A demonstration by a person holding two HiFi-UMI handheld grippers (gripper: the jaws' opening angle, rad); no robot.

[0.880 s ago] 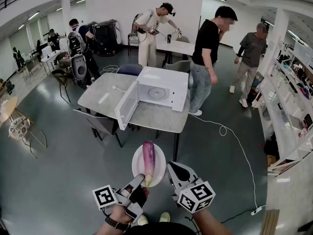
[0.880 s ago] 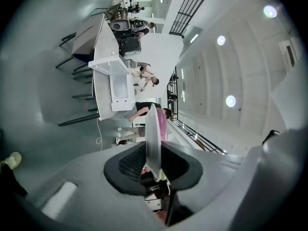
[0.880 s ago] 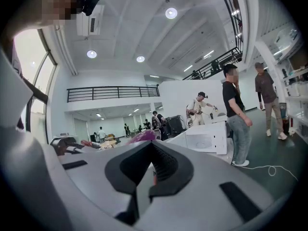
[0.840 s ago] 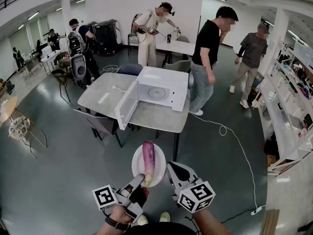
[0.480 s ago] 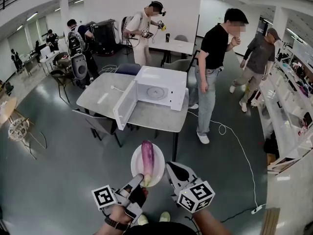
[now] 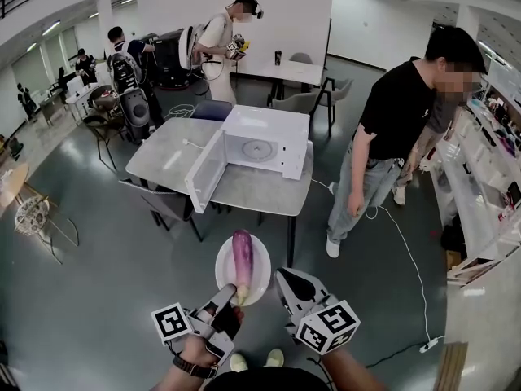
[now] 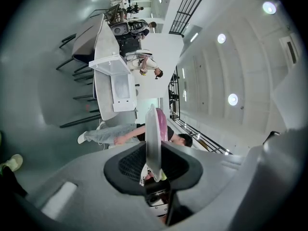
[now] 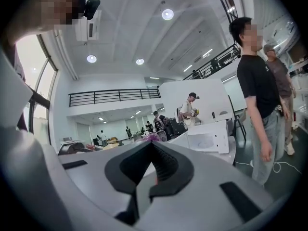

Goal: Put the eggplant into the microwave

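The left gripper point(image 6: 232, 293) is clamped on the near rim of the plate point(image 6: 224, 272), holding it level in the air with the eggplant point(image 6: 242, 256) lying lengthwise on it. The right gripper point(image 6: 286, 280) sits just beside the plate, jaws closed with nothing between them. The microwave point(image 6: 262, 144) stands well apart on the table point(image 6: 161, 158), door point(image 6: 204, 172) swung open.

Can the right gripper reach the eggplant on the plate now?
Probably yes. The right gripper sits beside the plate, with nothing between it and the eggplant, but its jaws are shut and must open first.
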